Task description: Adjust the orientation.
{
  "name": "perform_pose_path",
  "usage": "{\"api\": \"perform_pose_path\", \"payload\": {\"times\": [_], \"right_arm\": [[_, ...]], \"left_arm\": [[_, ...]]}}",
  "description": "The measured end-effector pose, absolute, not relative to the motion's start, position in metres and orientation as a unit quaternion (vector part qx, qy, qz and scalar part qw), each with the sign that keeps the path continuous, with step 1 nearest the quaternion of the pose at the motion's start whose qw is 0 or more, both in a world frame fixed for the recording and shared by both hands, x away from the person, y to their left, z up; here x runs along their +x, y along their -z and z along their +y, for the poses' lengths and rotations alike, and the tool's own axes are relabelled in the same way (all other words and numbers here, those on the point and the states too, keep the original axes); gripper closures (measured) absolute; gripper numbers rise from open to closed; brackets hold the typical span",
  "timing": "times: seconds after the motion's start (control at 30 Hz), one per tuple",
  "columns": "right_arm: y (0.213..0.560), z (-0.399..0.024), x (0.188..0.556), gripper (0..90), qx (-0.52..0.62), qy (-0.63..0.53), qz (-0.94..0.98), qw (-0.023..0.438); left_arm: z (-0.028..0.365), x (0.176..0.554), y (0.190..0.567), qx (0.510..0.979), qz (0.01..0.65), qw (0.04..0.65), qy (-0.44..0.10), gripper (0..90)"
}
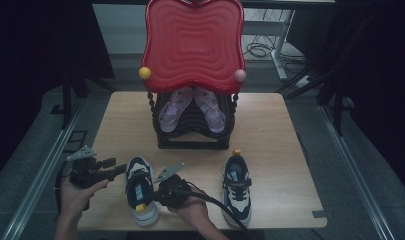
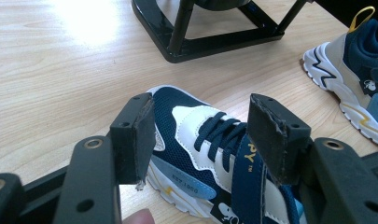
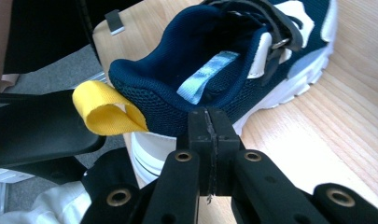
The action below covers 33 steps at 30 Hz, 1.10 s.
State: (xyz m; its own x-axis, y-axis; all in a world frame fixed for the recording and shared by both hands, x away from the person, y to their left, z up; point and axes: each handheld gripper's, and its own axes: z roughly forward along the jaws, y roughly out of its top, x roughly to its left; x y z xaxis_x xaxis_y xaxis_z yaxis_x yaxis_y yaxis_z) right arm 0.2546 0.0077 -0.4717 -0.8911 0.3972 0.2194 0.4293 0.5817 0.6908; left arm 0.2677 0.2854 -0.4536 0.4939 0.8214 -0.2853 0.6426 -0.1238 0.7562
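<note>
A child's sneaker point(image 1: 141, 191) is set on the near left part of the bench point(image 1: 270, 130), between the two hands. It is judged to be light, with a soft mesh upper that would give under pressure and a stiffer rubber sole; the padded heel collar or the yellow pull loop point(image 3: 105, 108) is judged the best place to be taken hold of. Its long axis is laid roughly front to back, the toe pointed away toward the black shoe rack point(image 1: 192, 125) and the heel toward the person. The left hand-held gripper point(image 1: 107, 167) is held released just beside the toe, its pads point(image 2: 139, 135) spread apart with nothing pressed between them. The right hand-held gripper point(image 3: 208, 128) is clenched, with its jaws closed together just beside the heel collar; no fabric can be seen caught between them. A second sneaker point(image 1: 237, 189) is set well apart to the right.
</note>
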Motion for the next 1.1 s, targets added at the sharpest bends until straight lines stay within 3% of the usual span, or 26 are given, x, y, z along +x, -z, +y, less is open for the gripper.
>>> {"api": "perform_pose_path", "payload": {"times": [0.47,1.1], "right_arm": [[0.469,-0.001,0.253,90.0,-0.226,0.407,-0.885,0.023],[0.437,-0.106,0.268,87.5,-0.257,0.472,-0.843,-0.009]], "left_arm": [[0.29,0.265,0.456,0.741,0.5,0.437,-0.102,42.1],[0.289,0.267,0.479,0.746,0.526,0.396,-0.102,45.7]]}}
